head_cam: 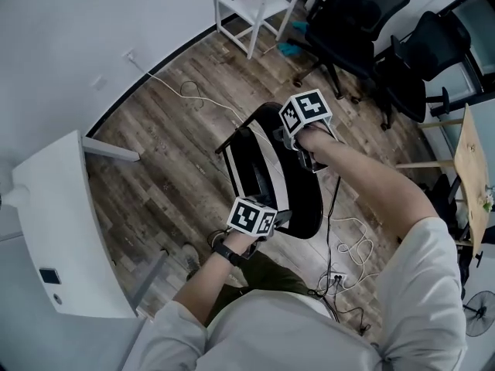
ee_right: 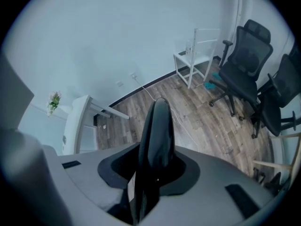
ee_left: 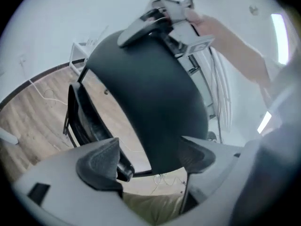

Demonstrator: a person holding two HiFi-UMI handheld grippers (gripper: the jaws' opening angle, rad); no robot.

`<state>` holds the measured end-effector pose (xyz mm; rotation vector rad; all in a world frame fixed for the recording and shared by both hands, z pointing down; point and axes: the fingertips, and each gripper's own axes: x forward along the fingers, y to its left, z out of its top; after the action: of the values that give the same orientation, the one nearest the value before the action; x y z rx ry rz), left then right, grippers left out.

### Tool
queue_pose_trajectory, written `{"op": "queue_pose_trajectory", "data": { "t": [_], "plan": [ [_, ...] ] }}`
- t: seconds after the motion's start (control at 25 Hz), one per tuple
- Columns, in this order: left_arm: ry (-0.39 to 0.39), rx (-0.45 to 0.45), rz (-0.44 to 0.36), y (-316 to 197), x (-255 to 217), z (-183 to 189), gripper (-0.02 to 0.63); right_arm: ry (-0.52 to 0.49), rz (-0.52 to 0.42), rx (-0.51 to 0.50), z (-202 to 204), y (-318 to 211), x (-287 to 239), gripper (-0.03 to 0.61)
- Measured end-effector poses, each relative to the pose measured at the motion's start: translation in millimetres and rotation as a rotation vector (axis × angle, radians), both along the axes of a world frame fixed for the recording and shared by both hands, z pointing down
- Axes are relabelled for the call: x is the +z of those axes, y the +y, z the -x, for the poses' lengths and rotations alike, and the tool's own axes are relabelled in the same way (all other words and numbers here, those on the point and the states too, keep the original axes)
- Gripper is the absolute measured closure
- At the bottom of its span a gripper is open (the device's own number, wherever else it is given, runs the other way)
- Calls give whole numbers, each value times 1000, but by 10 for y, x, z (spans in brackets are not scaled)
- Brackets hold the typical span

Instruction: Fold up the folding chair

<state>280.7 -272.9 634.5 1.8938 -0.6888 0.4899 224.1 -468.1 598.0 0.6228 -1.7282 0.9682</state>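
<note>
The black folding chair [head_cam: 267, 178] stands on the wood floor in front of me, its seat [ee_left: 150, 93] tipped up steeply towards the backrest [ee_right: 157, 135]. My left gripper [head_cam: 277, 218] is at the seat's near edge. In the left gripper view its jaws [ee_left: 148, 160] stand wide apart around that edge, and floor shows between the left pad [ee_left: 101, 161] and the seat. My right gripper [head_cam: 300, 151] points steeply down and is shut on the top edge of the backrest, which fills the space between its pads [ee_right: 153, 173].
A white desk [head_cam: 62, 222] stands at the left and a small white side table [head_cam: 255, 6] at the back wall. Two black office chairs [head_cam: 356, 22] [head_cam: 421, 60] are at the back right. Cables [head_cam: 352, 246] trail on the floor beside the chair.
</note>
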Motion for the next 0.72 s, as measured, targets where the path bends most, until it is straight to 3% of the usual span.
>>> {"op": "queue_pose_trajectory", "data": {
  "t": [0.16, 0.32, 0.36, 0.48, 0.56, 0.64, 0.72],
  "plan": [
    [-50, -39, -94, -162, -443, -232, 225, 16, 68, -54, -25, 30, -20, 469],
    [-189, -51, -129, -200, -595, -282, 233, 56, 120, -83, -28, 32, -6, 477],
    [-177, -42, -124, -172, -643, -294, 250, 60, 134, -88, -30, 37, -3, 477],
    [-12, -51, -79, -130, -878, -346, 250, 55, 143, -107, 30, 55, -25, 475],
    [54, -65, -55, -104, -997, -370, 249, 50, 142, -123, 105, 92, -39, 470],
    [61, -88, -53, -102, -1058, -397, 238, 51, 140, -142, 192, 138, -53, 463],
    [11, -119, -65, -110, -1046, -401, 224, 52, 138, -163, 290, 192, -65, 459]
  ]
}}
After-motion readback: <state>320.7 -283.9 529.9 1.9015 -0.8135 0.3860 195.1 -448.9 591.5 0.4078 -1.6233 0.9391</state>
